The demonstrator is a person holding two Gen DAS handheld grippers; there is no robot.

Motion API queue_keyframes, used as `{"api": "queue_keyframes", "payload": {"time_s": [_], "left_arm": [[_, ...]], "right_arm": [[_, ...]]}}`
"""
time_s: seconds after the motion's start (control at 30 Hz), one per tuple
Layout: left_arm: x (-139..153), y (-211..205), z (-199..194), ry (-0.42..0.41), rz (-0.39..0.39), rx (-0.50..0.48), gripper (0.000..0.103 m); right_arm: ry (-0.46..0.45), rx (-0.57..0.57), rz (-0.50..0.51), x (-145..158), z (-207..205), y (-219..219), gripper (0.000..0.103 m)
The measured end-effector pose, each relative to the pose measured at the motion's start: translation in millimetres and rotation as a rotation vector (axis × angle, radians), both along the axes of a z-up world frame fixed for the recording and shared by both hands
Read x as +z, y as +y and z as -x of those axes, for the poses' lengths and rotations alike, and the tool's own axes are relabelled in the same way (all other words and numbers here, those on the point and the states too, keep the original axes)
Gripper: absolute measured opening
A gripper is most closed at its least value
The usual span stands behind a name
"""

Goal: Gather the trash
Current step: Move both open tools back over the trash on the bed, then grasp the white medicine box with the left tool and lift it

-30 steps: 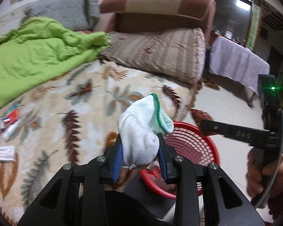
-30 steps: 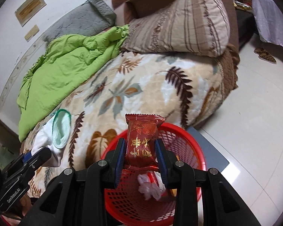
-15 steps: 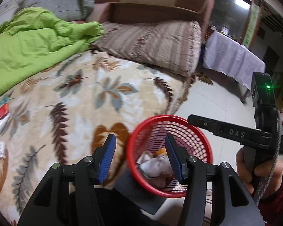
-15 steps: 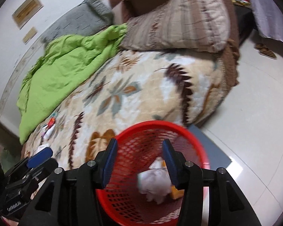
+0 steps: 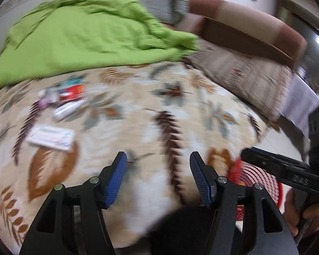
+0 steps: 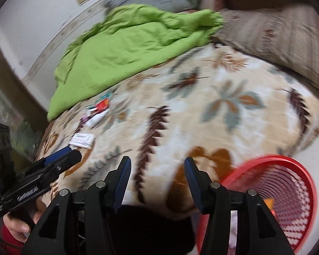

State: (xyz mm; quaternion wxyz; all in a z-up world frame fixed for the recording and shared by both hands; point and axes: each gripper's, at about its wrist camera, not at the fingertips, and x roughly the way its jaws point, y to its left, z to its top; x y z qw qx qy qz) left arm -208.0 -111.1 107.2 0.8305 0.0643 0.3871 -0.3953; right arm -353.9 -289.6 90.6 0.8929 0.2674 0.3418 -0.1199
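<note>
Both tools are empty and held over the bed (image 5: 163,114), angled down toward its leaf-print blanket. The left tool (image 5: 158,177) has its jaws apart, having just been opening, with nothing between them; the right tool (image 6: 157,179) is the same, jaws just opened and bare. That fits tools that have let go and are free for the next pick. The red basket (image 6: 287,182) stands on the floor hard against the bed's edge, low and close so that trash can be dropped straight in; something pale and a bit of orange show through its mesh. The trash left to collect lies well apart from the basket, near the green quilt (image 5: 85,40): a cluster of small wrappers (image 5: 68,97) and, just nearer, a flat white packet (image 5: 51,137). Both tools point toward that side, probably to reach it next.
</note>
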Motion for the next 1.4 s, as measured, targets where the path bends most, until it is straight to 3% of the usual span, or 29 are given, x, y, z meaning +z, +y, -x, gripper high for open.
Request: {"api": "queue_keyframes", "payload": {"time_s": [0.13, 0.33, 0.47, 0.53, 0.8, 0.93, 1.2, 1.27, 1.4], "left_arm": [[-9, 41, -46, 0.061, 0.024, 0.155, 0.063], [-36, 98, -106, 0.217, 0.066, 0.35, 0.063], [-38, 124, -121, 0.192, 0.068, 0.426, 0.063], [-39, 136, -126, 0.181, 0.07, 0.457, 0.064], [-51, 172, -142, 0.206, 0.077, 0.529, 0.064], [-54, 180, -146, 0.216, 0.089, 0.542, 0.064], [-54, 185, -150, 0.224, 0.109, 0.565, 0.066], [-53, 183, -150, 0.208, 0.1, 0.571, 0.07], [-58, 170, -161, 0.233, 0.094, 0.579, 0.076]], "right_arm": [[0.01, 0.074, -0.014, -2, -41, 21, 0.056], [0.032, 0.192, -0.01, -3, -107, 49, 0.056], [0.06, 0.275, -0.042, -17, -169, 65, 0.053], [0.089, 0.313, -0.093, -30, -202, 72, 0.043], [0.16, 0.303, -0.186, -69, -297, 87, 0.035], [0.202, 0.315, -0.247, -88, -304, 98, 0.033], [0.18, 0.629, -0.422, -86, -272, 157, 0.033], [0.152, 0.602, -0.415, -81, -261, 150, 0.033], [0.109, 0.429, -0.358, -75, -244, 116, 0.034]]}}
